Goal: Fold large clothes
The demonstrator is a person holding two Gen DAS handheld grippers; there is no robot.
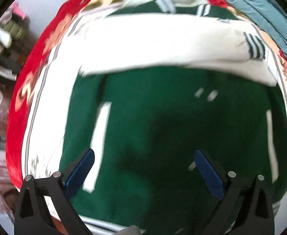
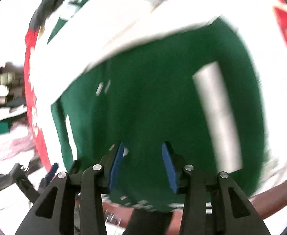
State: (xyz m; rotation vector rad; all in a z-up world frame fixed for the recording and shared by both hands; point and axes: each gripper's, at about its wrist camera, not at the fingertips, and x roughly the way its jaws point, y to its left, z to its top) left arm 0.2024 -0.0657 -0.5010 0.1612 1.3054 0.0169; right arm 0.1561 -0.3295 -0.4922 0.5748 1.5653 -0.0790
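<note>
Green-and-white jacket (image 1: 163, 117) lies spread on the red blanket (image 1: 20, 101) (a white sleeve folded across), both the left gripper (image 1: 143, 168) and right gripper (image 2: 142, 166) hovering with jaws spread, so a shallow pinch could catch one layer and drag the fold askew.

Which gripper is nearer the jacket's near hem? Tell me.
Right. The right gripper sits over the green jacket by its near hem, fingers partly open. The left gripper hovers wide open, farther in over the jacket's middle.
</note>
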